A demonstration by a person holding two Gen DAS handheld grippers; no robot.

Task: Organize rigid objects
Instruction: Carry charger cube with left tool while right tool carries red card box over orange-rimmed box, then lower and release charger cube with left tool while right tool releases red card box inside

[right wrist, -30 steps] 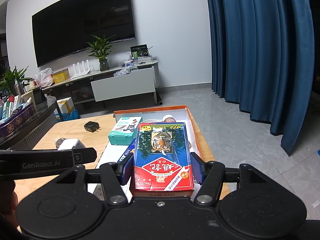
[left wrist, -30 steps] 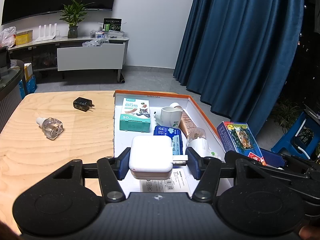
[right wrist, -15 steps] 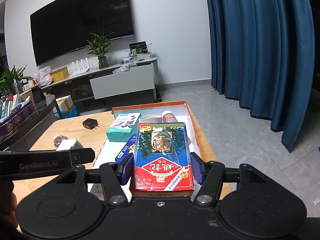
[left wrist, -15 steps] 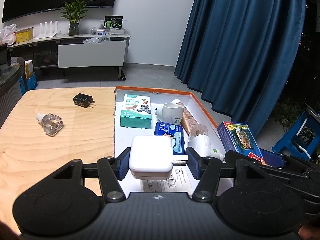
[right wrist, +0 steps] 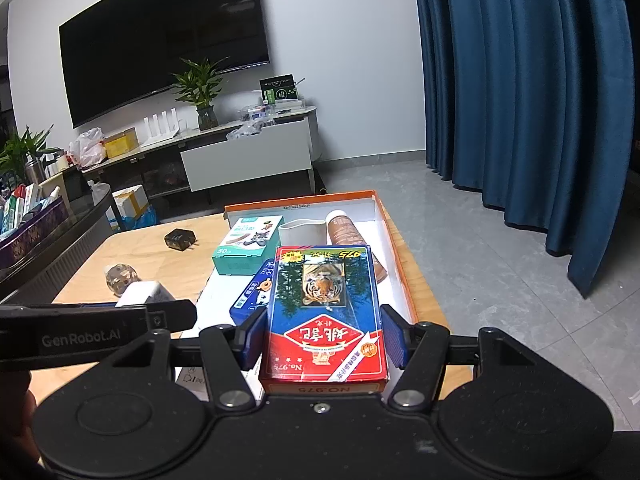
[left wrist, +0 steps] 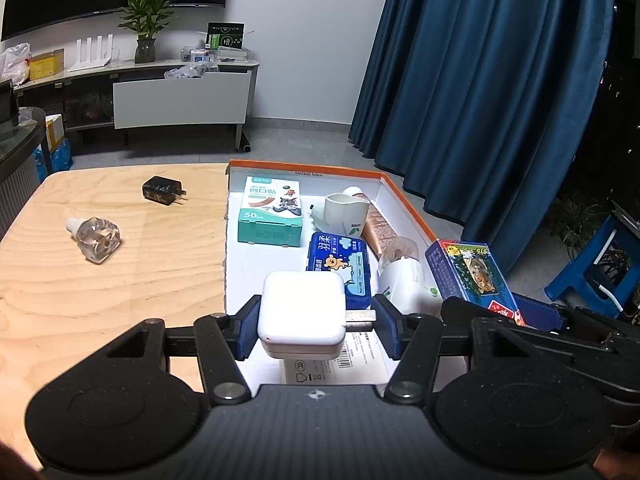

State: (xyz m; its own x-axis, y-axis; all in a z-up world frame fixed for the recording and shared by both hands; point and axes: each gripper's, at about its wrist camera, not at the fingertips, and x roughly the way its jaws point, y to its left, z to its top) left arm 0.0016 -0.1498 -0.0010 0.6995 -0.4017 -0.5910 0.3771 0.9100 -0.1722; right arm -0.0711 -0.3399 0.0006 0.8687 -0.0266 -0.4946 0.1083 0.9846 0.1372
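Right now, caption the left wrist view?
Left tongs grip white charger above the orange-rimmed box.

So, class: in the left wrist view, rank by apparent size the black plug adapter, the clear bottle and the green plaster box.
1. green plaster box
2. clear bottle
3. black plug adapter, farthest away, so its rank against the bottle is unsure.
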